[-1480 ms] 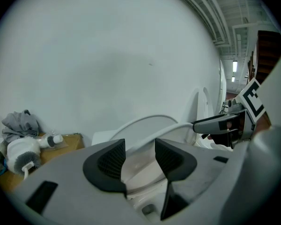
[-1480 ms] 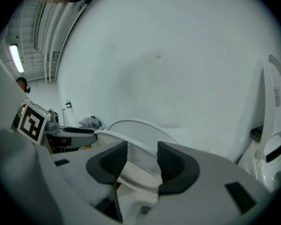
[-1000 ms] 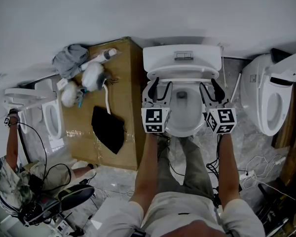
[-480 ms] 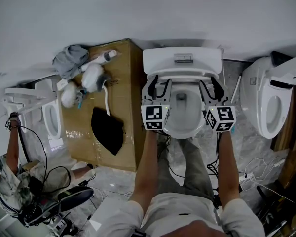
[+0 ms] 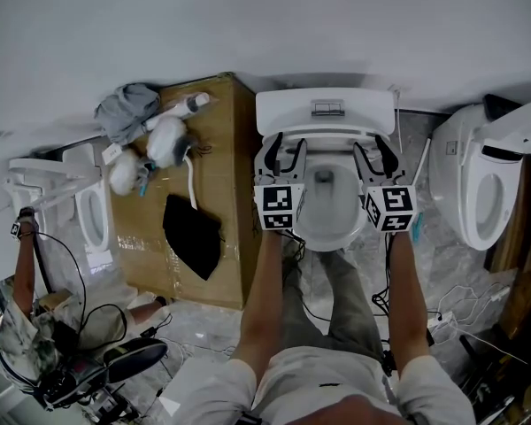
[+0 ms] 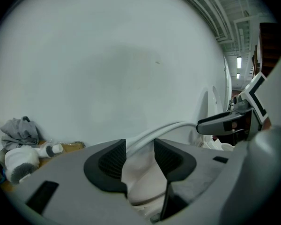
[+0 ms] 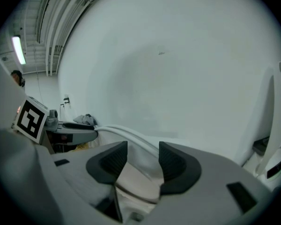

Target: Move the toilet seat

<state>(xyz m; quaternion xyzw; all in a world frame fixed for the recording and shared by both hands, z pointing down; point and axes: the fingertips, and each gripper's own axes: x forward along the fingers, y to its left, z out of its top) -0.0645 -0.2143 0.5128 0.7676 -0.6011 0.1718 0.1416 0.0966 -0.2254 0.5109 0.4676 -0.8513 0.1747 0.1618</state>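
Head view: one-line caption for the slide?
Person's left gripper and right gripper clamp the toilet seat, either side of the bowl.

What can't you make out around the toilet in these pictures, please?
- Head view: whether the toilet seat is off the bowl; it is seen from above, and the left gripper and right gripper cover its sides.
- Head view: neighbouring toilet, cut by the right edge.
- Head view: fluffy items on the box, too small to identify.
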